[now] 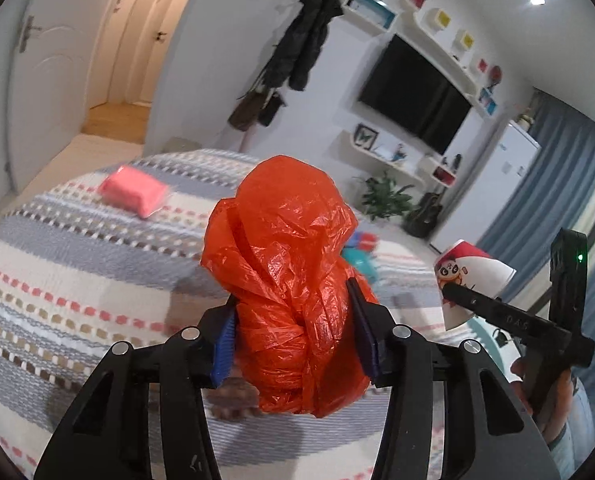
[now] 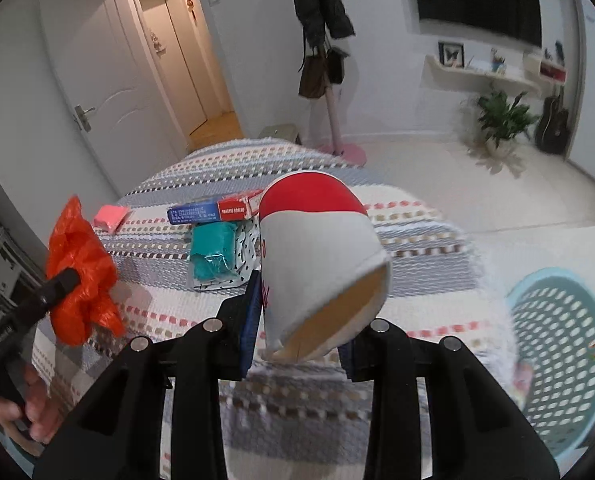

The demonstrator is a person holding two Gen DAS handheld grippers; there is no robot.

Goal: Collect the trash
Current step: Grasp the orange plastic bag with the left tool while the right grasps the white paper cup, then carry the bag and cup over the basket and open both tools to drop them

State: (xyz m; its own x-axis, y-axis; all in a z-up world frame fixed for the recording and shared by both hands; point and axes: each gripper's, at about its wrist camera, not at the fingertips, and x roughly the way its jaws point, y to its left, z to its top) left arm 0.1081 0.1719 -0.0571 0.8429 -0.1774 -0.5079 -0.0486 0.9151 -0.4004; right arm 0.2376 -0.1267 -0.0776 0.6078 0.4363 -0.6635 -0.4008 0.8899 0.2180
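Collection is midway: left claw (image 1: 293, 344) grips orange bag (image 1: 285, 280), right claw (image 2: 297, 320) grips paper cup (image 2: 321, 264); pink packet (image 2: 111, 216), box (image 2: 213, 210) and teal wrapper (image 2: 213, 254) remain on bed (image 2: 397, 240), far from basket (image 2: 561, 344).

- Orange bag (image 1: 289, 280): thin plastic, crinkled, glossy.
- Paper cup (image 2: 321, 256): matt outside, squashed, brown lining within.
- Bed cover (image 1: 57, 272): woven cloth, coarse, ribbed.
- Tongs (image 1: 293, 344): matt black plastic, shiny metal pins.
- Basket (image 2: 561, 344): smooth perforated plastic.

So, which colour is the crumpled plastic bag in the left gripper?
Orange-red. The plastic bag shows best in the left wrist view, between the left gripper pads.
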